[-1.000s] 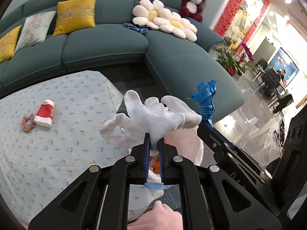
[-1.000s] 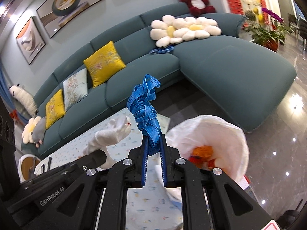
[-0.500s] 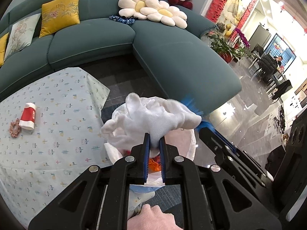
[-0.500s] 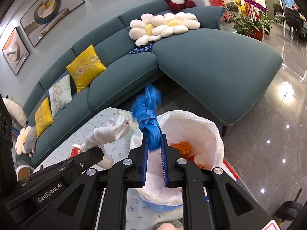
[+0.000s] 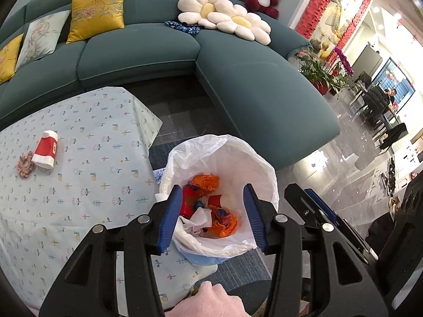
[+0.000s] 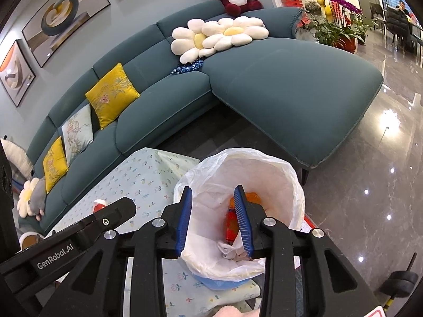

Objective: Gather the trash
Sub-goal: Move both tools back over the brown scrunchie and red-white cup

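Observation:
A bin lined with a white plastic bag [image 5: 264, 163] stands by the table corner and holds orange, red and white trash [image 5: 208, 206]. My left gripper [image 5: 211, 211] is open and empty right above the bin mouth. My right gripper [image 6: 214, 216] is open and empty over the same bin [image 6: 290, 174], beside the left one. A red and white paper cup [image 5: 46, 149] lies on its side on the table next to a pink scrunchie [image 5: 25, 163].
The table wears a pale floral cloth [image 5: 87, 163]. A teal corner sofa [image 5: 238, 79] with yellow cushions, flower pillows and a red plush bear curves behind. A glossy tiled floor [image 6: 370, 185] lies to the right. Potted plants [image 5: 320, 74] stand past the sofa's end.
Both grippers have opened over the bin. The white glove has left the left gripper and the blue tape has left the right one; both are gone from view.

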A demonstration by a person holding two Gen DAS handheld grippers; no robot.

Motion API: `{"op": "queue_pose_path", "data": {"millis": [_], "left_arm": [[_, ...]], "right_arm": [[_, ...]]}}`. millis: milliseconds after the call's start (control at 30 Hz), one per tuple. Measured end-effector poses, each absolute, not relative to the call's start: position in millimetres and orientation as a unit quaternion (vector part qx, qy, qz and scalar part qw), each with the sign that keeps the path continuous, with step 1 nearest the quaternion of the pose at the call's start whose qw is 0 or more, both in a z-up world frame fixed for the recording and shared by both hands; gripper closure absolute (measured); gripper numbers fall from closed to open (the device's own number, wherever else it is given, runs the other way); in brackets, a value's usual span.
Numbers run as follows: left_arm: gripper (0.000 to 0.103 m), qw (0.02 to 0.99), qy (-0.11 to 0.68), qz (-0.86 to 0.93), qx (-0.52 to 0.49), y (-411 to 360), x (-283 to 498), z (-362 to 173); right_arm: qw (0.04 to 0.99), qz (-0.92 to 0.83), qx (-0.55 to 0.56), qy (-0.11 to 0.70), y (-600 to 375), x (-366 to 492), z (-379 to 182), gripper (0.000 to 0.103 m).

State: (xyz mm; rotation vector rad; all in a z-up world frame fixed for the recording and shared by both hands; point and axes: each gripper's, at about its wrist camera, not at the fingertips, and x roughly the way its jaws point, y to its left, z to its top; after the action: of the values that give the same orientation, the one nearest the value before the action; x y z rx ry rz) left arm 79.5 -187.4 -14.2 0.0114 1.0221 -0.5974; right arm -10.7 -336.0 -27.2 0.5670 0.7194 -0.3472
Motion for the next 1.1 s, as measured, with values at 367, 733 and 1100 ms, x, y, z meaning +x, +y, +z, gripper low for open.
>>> {"op": "queue_pose_path", "data": {"millis": [367,733,1100], "left_arm": [[0.057,0.842,0.479,-0.249,-0.029,-130,91,-5],[0.057,0.852,0.482,-0.192,-0.074,-44,111,-7],[0.057,0.857,0.48,-0.154,-0.109,28,126,-10]], "right_arm": [[0.894,-0.138,0.245,0.349,-291,4,-10,0.065],[0.9,-0.096,0.212,0.369,-226,28,-8,0.064],[0.904,-0.053,0.168,0.39,-151,55,-4,0.064]]}}
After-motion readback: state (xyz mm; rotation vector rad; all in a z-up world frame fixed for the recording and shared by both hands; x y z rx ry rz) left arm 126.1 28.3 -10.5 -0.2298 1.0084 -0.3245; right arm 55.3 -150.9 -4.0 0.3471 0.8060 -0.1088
